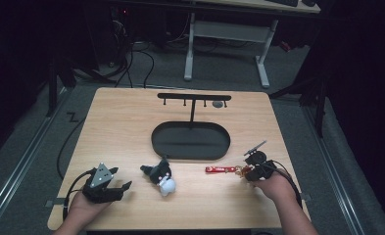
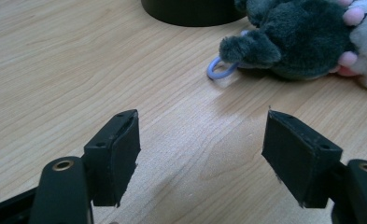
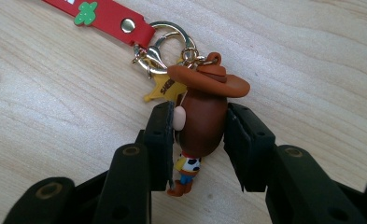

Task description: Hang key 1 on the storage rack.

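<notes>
The cowboy keychain figure is lying at the table's 4 o'clock, and your right gripper is clamping its smooth moulded head; its red strap is running toward 9 o'clock. Your left gripper is hanging with jaws apart, the plush toy sitting at its 1 o'clock.

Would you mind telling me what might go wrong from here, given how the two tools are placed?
1. The right tool is shut on the cowboy figure by its rounded head alone; lifted, it might slip out, or the red strap could swing and snag.
2. The stand has small pegs, and the key ring dangles loosely, so hooking it may miss.
3. The left tool is open, short of the plush toy; closing now would grip nothing.
</notes>
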Tool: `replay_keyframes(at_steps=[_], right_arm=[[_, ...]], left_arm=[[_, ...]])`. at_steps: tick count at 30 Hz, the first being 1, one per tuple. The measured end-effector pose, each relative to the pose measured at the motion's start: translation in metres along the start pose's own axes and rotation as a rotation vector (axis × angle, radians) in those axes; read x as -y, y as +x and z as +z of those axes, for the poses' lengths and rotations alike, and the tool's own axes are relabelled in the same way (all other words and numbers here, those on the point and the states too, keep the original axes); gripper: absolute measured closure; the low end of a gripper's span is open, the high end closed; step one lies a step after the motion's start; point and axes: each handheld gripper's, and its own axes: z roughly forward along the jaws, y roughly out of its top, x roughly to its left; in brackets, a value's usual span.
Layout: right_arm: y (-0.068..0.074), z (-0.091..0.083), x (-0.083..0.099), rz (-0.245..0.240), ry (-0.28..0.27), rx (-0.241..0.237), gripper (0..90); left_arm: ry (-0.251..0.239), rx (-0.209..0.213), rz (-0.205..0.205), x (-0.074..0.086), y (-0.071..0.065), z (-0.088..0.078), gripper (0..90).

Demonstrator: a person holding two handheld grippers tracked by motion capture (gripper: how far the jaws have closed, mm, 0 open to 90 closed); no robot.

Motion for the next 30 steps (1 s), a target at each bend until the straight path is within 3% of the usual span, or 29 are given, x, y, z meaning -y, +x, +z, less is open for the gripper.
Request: replay_keyframes(at_steps=[3, 10, 25, 28, 30], right_arm=[[-0.002, 0.001, -0.001, 0.007, 0.002, -0.015, 63.1], [-0.002, 0.008, -0.003, -0.011, 0.037, 0.007, 64.1], [-0.006, 0.009, -0.004, 0.008, 0.039, -0.024, 65.6], [-0.006, 0.007, -0.006, 0.006, 0.045, -0.022, 66.0], [-0.007, -0.001, -0.008, 0.010, 0.028, -0.046, 66.0]], left_arm=[[0.003, 0.001, 0.003, 0.000, 0.000, 0.000, 27.8], [0.004, 0.004, 0.004, 0.000, -0.001, 0.001, 27.8], [0.004, 0.010, 0.008, 0.000, -0.001, 0.001, 27.8], [0.005, 0.010, 0.007, 0.000, -0.001, 0.001, 27.8], [0.008, 0.010, 0.007, 0.000, -0.001, 0.001, 27.8]])
